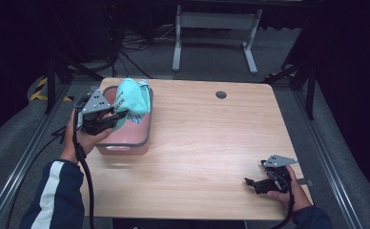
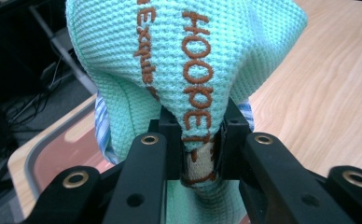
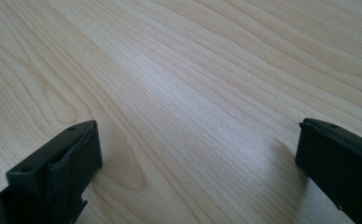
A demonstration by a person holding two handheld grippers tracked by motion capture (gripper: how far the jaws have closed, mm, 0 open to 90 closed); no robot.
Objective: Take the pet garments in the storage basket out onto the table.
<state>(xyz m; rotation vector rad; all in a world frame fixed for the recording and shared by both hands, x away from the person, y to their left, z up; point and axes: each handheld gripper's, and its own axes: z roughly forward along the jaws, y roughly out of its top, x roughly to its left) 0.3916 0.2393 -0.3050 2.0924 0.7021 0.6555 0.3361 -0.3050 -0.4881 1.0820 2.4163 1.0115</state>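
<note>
A mint-green waffle cloth [image 1: 133, 99] with orange lettering hangs over a pink tub [image 1: 126, 139] at the table's left. My left gripper [image 1: 112, 116] is shut on it, and in the left gripper view the black jaws pinch a fold of the green cloth [image 2: 188, 70] at my left gripper [image 2: 198, 149]. A blue-striped cloth [image 2: 102, 122] peeks out behind it, above the pink tub [image 2: 53, 154]. My right gripper [image 1: 252, 183] rests low at the table's front right; in the right gripper view it [image 3: 198, 163] stands open over bare wood with nothing between the jaws.
The wooden table [image 1: 211, 138] has a round cable hole [image 1: 220, 94] near its far edge. A white desk frame [image 1: 216, 28] stands on the floor beyond, with cables to its left. Metal rails run along both sides of the table.
</note>
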